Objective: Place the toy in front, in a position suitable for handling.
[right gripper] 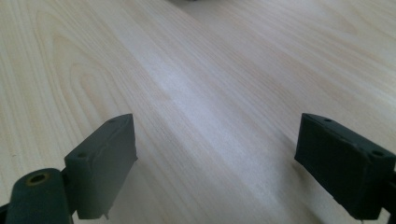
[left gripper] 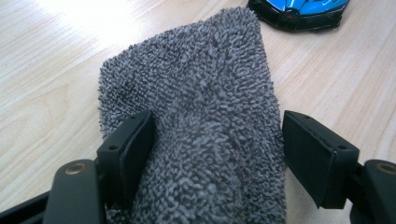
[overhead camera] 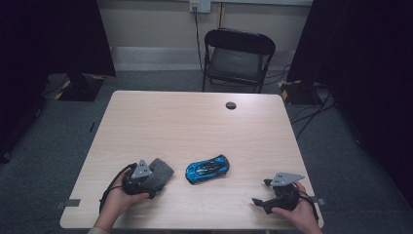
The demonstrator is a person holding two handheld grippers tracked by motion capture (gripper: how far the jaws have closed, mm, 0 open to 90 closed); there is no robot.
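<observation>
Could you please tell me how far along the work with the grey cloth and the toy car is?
Done: nothing visibly; the blue toy car lies untouched on the table. In hand: the left gripper straddles the grey cloth, one pad touching, the other apart. Left: closing on it and using it; the right gripper rests open over bare wood.

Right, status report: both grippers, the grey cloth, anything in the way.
Left gripper open astride grey cloth, one pad touching, other apart. Right gripper open over bare table. Blue toy car just beyond cloth, apart from it.

Dim room; soft glare on tabletop [left gripper: 84,14].
</observation>
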